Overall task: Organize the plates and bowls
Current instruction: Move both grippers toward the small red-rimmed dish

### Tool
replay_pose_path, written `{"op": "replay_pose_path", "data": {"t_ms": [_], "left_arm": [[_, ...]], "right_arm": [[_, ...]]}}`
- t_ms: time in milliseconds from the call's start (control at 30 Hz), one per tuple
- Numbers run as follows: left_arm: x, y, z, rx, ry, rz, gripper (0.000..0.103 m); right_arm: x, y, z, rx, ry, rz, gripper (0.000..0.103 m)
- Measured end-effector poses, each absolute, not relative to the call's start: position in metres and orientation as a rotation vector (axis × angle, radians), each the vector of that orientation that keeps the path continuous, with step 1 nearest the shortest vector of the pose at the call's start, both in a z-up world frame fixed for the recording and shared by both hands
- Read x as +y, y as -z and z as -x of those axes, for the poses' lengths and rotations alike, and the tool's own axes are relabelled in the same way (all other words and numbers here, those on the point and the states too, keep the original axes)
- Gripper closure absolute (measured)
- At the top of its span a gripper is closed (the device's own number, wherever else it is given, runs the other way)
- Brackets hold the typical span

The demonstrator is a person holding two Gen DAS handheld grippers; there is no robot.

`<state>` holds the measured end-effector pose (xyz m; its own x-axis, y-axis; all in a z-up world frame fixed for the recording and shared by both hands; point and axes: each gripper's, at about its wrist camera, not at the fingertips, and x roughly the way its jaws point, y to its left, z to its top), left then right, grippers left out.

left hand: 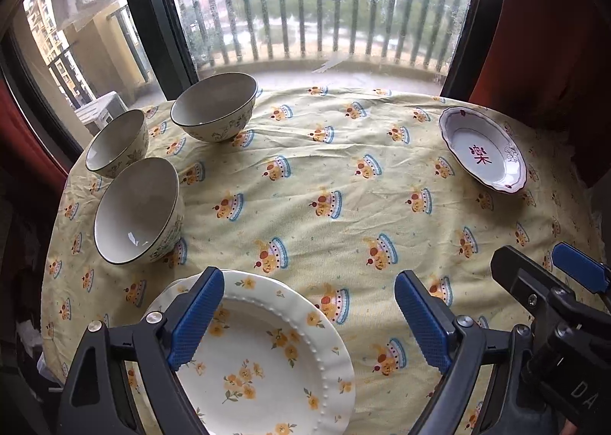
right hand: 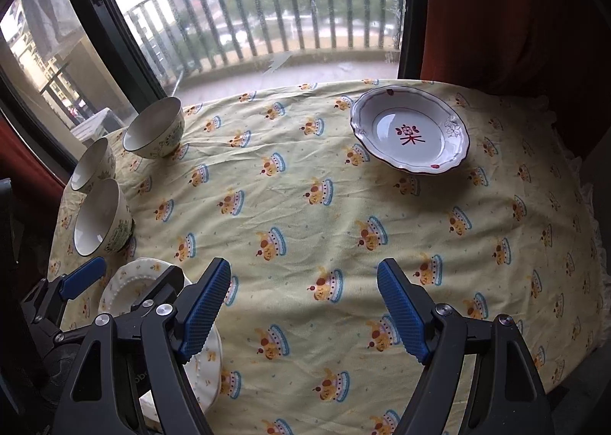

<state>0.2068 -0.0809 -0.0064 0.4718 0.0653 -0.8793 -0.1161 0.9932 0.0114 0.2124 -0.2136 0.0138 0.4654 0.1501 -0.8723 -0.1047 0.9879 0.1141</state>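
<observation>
Both claws, left and right, gape wide with ribbed blue pads, holding nothing; glossy beaded floral plate lies at the tablecloth's near edge.

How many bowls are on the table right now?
3, all on the table's left side. One stands at the back near the window, one at the left edge, and one nearest the floral plate. None looks hidden.

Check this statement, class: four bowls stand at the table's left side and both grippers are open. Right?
Not quite: the left wrist view shows three bowls, not four. Both the left gripper and right gripper are indeed open.
</observation>
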Motion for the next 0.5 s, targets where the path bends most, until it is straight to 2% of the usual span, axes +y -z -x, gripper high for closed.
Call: {"op": "replay_pose_path", "data": {"t_ms": [500], "left_arm": [[-0.182,0.017,-0.294,1.059,-0.144,0.077,0.018]], "right_arm": [[-0.319,-0.005,-0.306,1.039,-0.161,-0.041,0.019]]}}
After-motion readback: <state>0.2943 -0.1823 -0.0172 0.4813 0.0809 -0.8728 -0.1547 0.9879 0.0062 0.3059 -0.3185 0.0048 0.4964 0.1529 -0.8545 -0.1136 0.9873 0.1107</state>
